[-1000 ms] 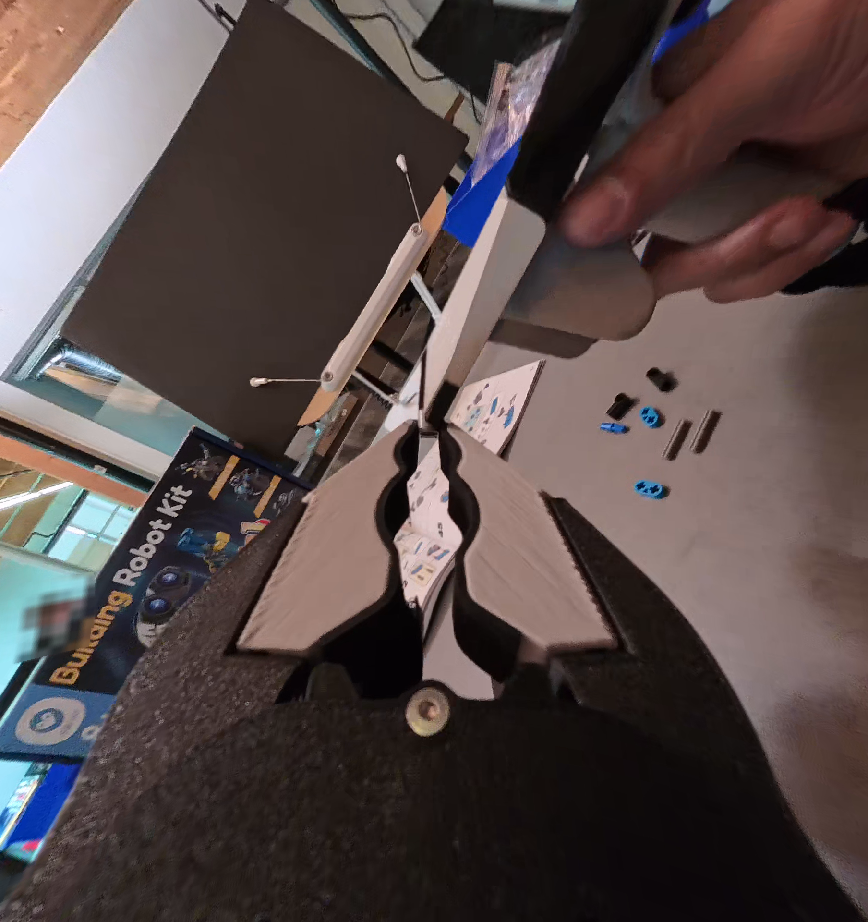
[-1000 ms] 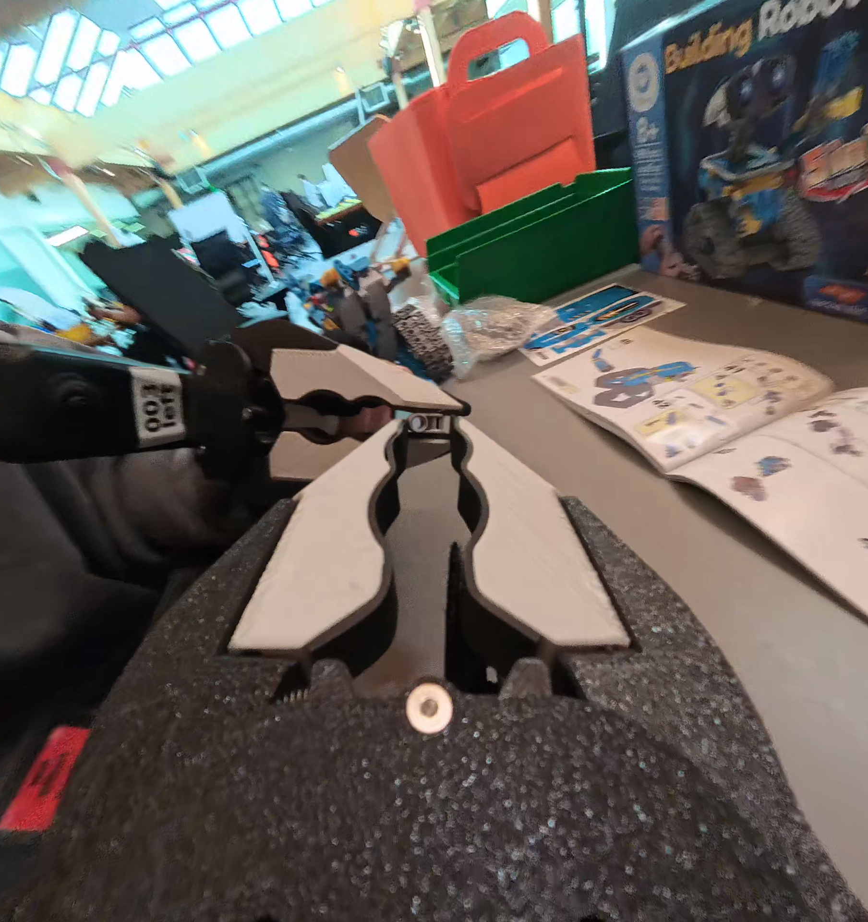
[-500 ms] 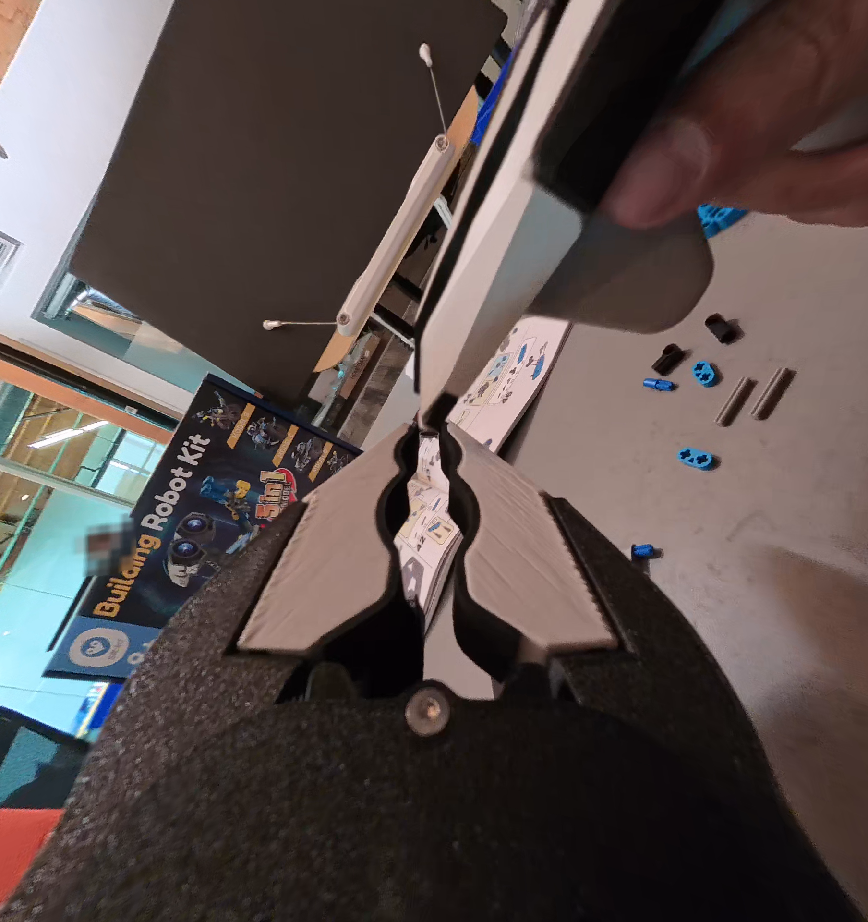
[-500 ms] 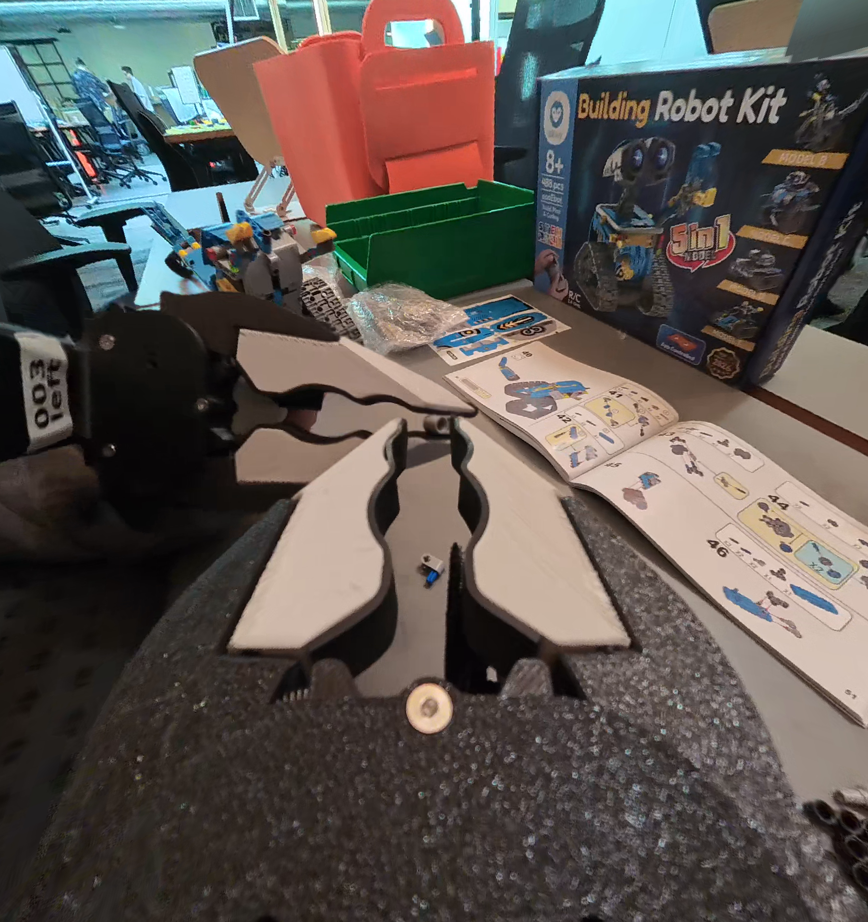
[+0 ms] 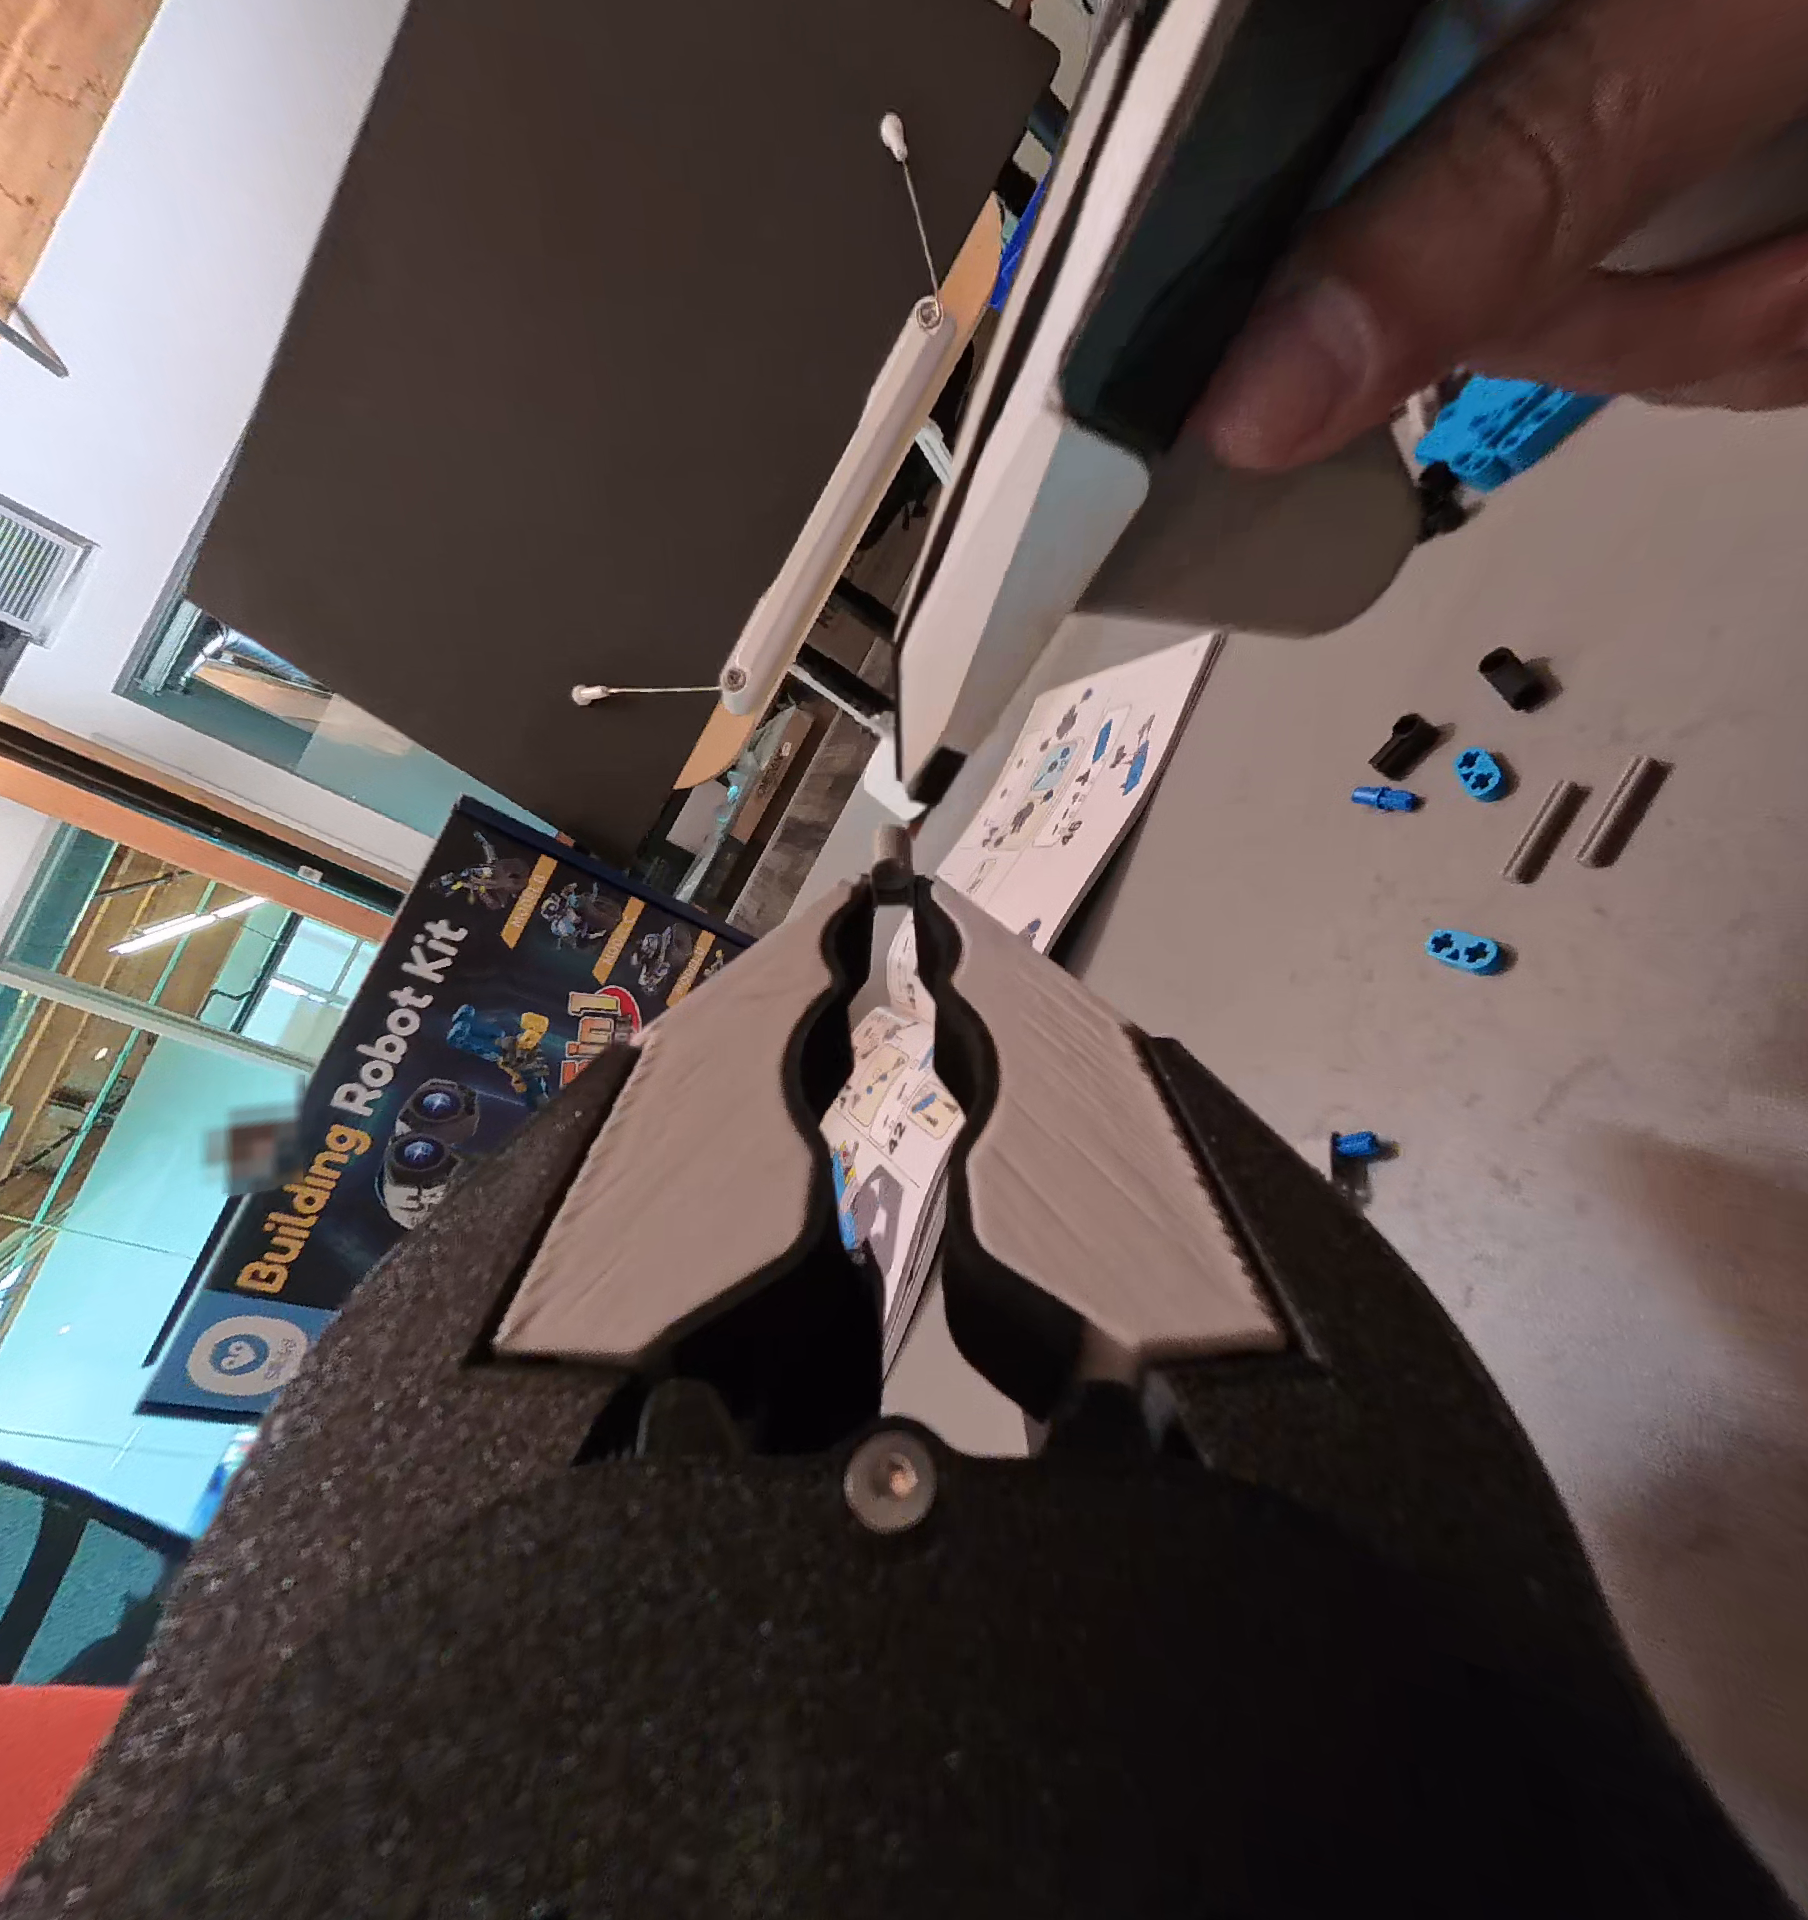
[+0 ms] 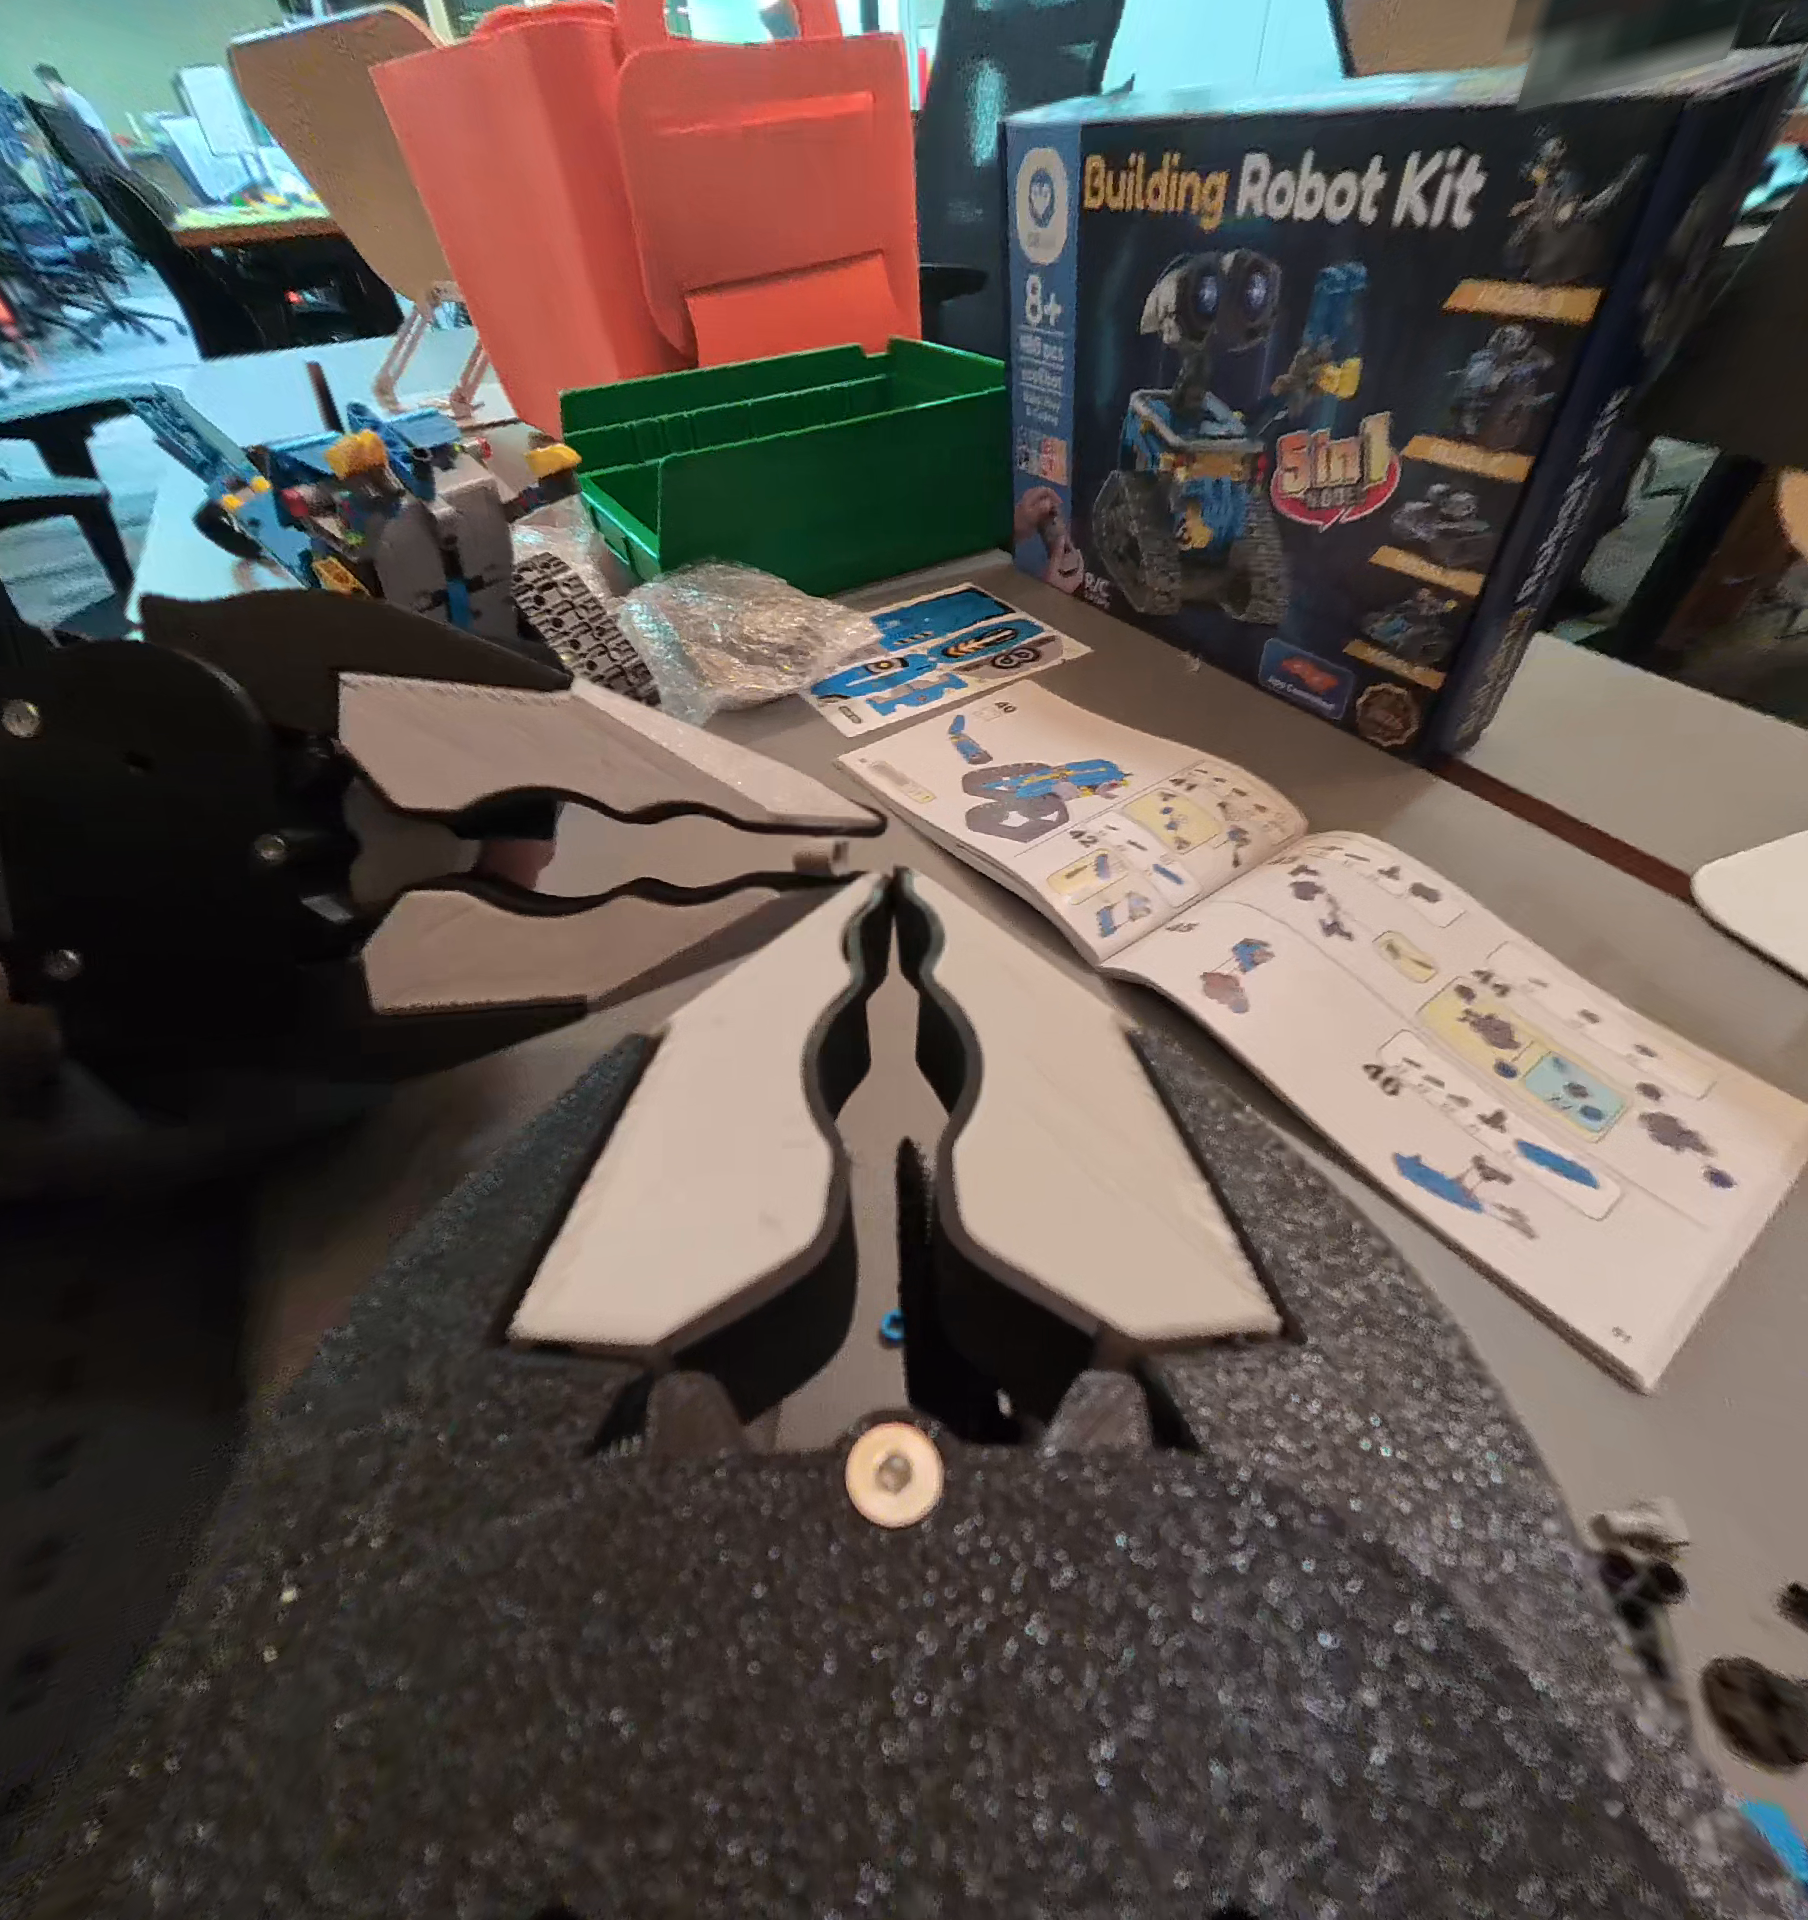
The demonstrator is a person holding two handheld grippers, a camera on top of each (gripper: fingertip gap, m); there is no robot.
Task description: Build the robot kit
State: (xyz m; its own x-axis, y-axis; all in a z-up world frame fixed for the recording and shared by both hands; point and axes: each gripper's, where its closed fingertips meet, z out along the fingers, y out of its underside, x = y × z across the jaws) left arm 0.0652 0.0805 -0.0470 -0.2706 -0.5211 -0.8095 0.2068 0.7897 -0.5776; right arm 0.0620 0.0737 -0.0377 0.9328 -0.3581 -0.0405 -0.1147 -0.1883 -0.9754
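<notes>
My left gripper (image 5: 889,883) is shut on a small grey peg (image 5: 892,844) at its fingertips, held above the grey table (image 5: 1502,1143). In the right wrist view the left gripper (image 6: 864,854) comes in from the left with the peg (image 6: 815,860) between its tips. My right gripper (image 6: 895,883) is shut with nothing between its tips, which sit right next to the left gripper's tips. In the left wrist view the right gripper's finger (image 5: 983,582) hangs just above the peg, held by a hand (image 5: 1554,239). An open instruction booklet (image 6: 1295,987) lies beyond both.
Loose parts lie on the table: blue round pieces (image 5: 1480,774), black connectors (image 5: 1404,746), grey axles (image 5: 1544,831), blue pins (image 5: 1357,1145). At the back stand the kit box (image 6: 1347,416), a green bin (image 6: 796,468), an orange bag (image 6: 692,208), a partly built model (image 6: 391,509), a plastic bag (image 6: 734,634) and a sticker sheet (image 6: 941,655). Only a small space, under 4 cm, lies between the two pairs of fingers.
My right gripper's jaws have closed from slightly open to shut, and it has swung to face the table and box. The left gripper keeps hold of the peg.
</notes>
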